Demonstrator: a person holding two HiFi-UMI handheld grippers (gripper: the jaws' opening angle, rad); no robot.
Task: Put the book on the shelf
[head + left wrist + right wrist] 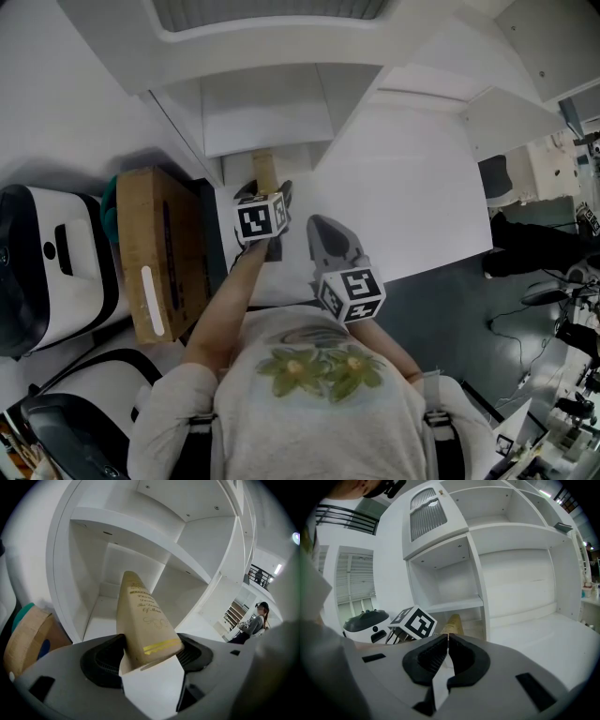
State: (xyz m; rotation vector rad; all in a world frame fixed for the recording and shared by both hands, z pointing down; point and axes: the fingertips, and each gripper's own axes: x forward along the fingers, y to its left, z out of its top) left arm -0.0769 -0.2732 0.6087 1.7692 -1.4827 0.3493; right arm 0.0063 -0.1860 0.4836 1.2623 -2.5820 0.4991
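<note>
My left gripper is shut on a tan book with gold lettering on its spine, clamped at the book's lower end. The book points up and forward into the low left compartment of the white shelf unit. In the head view the book sticks out past the left gripper toward that compartment's floor. My right gripper has its jaws pressed together on nothing; it hangs behind and to the right of the left one. From the right gripper view the book's tip shows beyond the left gripper's marker cube.
A brown cardboard box stands left of the shelf unit, with white and black machines further left. A wide white ledge runs to the right of the compartment. A person stands far off at right.
</note>
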